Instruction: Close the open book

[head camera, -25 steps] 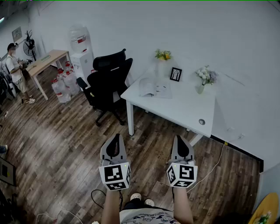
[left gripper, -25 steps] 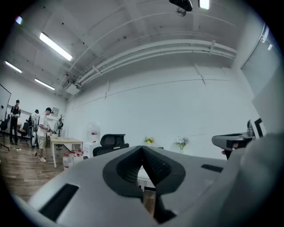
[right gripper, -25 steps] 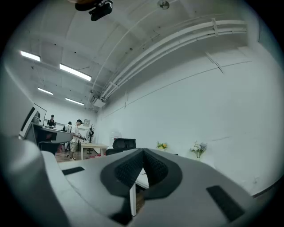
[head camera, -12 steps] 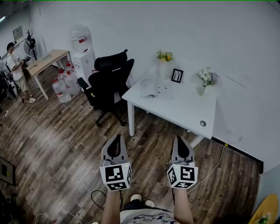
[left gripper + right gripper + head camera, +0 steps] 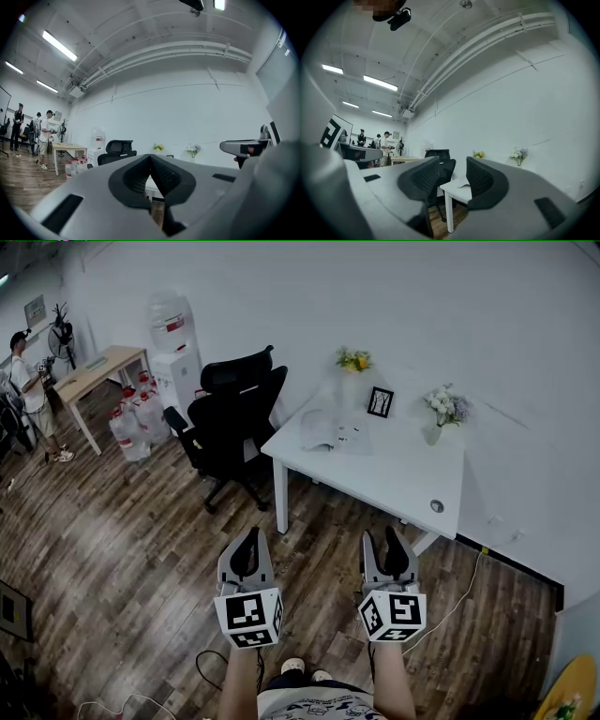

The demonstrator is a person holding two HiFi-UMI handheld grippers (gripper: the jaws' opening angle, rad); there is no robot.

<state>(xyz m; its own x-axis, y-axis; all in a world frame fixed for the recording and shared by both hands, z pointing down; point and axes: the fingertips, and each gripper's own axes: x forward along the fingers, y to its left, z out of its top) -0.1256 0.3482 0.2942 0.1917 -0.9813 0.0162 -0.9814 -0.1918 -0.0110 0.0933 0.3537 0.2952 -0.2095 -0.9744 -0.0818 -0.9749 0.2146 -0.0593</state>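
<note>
While I stand well off, book: open white paper book [image 5: 330, 430] lies flat on the white rectangular worktop [image 5: 394, 476], far ahead.
Left tool [image 5: 248, 533]: grey, pressed together, empty.
Right tool [image 5: 381, 535]: jaws opening, nothing between them.
Approach: I should walk close, then fold one cover over gently.

A white counter [image 5: 394, 474] stands against the wall [image 5: 450, 315]. Near its far left corner lies the open book [image 5: 333, 430], pages up. Along the far edge behind it stand a vase of yellow flowers [image 5: 352, 362] and a small framed picture [image 5: 379, 401], with a vase of white flowers [image 5: 442, 407] toward the far right corner. A black office chair [image 5: 234, 409] sits just beside the counter's left edge. Low in the view, well short of the counter, the left gripper [image 5: 250, 533] has its fingers [image 5: 234, 563] together. The right gripper [image 5: 382, 538] is opening its own, with only wooden floor [image 5: 141, 540] between them
</note>
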